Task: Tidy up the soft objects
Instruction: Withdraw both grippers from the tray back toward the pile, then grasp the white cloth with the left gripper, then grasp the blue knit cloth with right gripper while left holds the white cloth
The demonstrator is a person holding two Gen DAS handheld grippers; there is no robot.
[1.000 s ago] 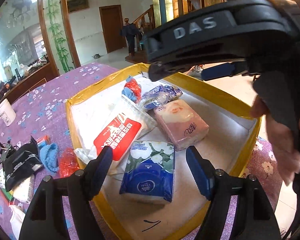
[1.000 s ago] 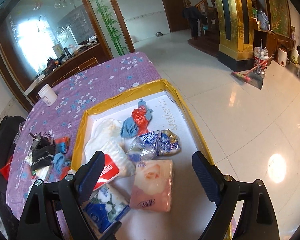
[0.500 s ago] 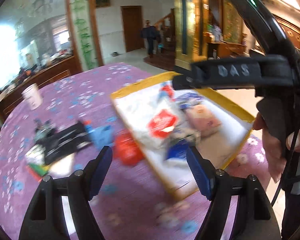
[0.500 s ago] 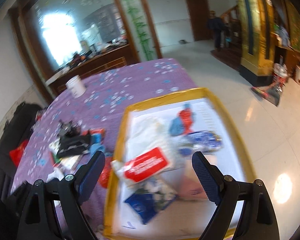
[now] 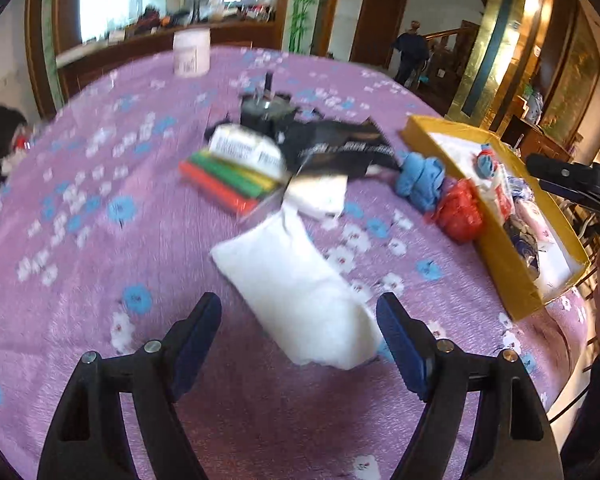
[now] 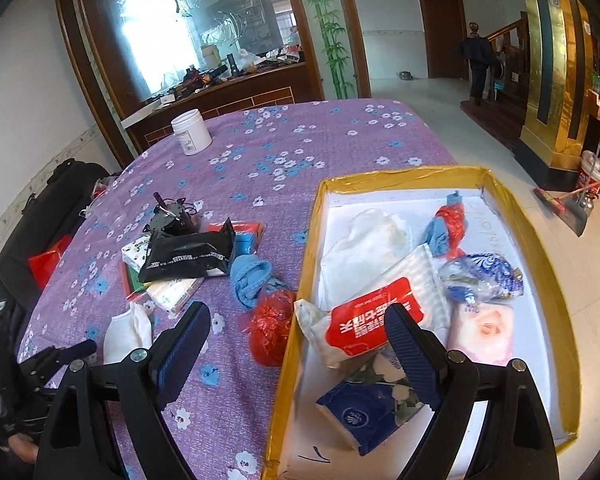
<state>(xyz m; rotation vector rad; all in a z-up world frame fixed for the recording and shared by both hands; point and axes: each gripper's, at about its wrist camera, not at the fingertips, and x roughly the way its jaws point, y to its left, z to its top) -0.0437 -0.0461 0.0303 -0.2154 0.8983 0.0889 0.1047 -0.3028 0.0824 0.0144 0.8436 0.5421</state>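
A yellow-rimmed white box (image 6: pixel 540 248) on the purple floral table holds several soft packs: a red-and-white wipes pack (image 6: pixel 374 316), a pink tissue pack (image 6: pixel 486 330), a blue tissue pack (image 6: pixel 364 408) and a white cloth (image 6: pixel 368 240). On the table lie a white soft pouch (image 5: pixel 296 284), a blue cloth (image 5: pixel 420 178) and a red crinkled bag (image 5: pixel 458 210). My left gripper (image 5: pixel 300 340) is open, just in front of the white pouch. My right gripper (image 6: pixel 296 352) is open above the box's left rim.
A pile of a black packet (image 5: pixel 332 146), a coloured marker box (image 5: pixel 228 178), a tissue pack (image 5: pixel 244 148) and a small motor (image 5: pixel 266 104) sits mid-table. A white jar (image 6: pixel 191 132) stands at the far edge. The floor drops off right of the box.
My left gripper has swung left from over the box to the table, now facing the white pouch. My right gripper has pulled back and left, bringing the table pile into view.
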